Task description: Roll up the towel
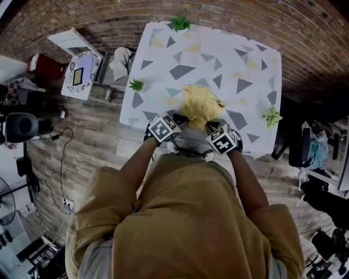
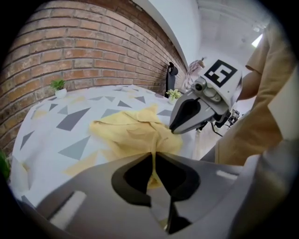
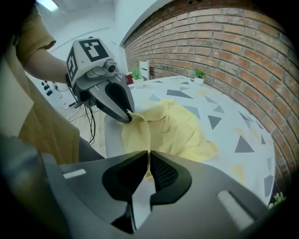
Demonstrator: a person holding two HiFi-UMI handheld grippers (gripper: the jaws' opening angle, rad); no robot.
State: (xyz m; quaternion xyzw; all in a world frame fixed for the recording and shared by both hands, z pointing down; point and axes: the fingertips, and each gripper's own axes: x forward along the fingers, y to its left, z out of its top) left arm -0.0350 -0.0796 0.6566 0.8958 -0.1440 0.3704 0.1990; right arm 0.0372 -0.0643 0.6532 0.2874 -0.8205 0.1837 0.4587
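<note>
One yellow towel (image 1: pixel 200 104) lies bunched at the worktop's (image 1: pixel 163 60) near edge, with three small plants (image 1: pixel 179 23) spaced around it. The two claws, left claw (image 2: pixel 153 158) and right claw (image 3: pixel 148 158), each pinch its near edge.

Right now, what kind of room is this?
Probably a workroom or studio: a brick wall, a table with a triangle-patterned cover and small potted plants, and cables on the floor.
</note>
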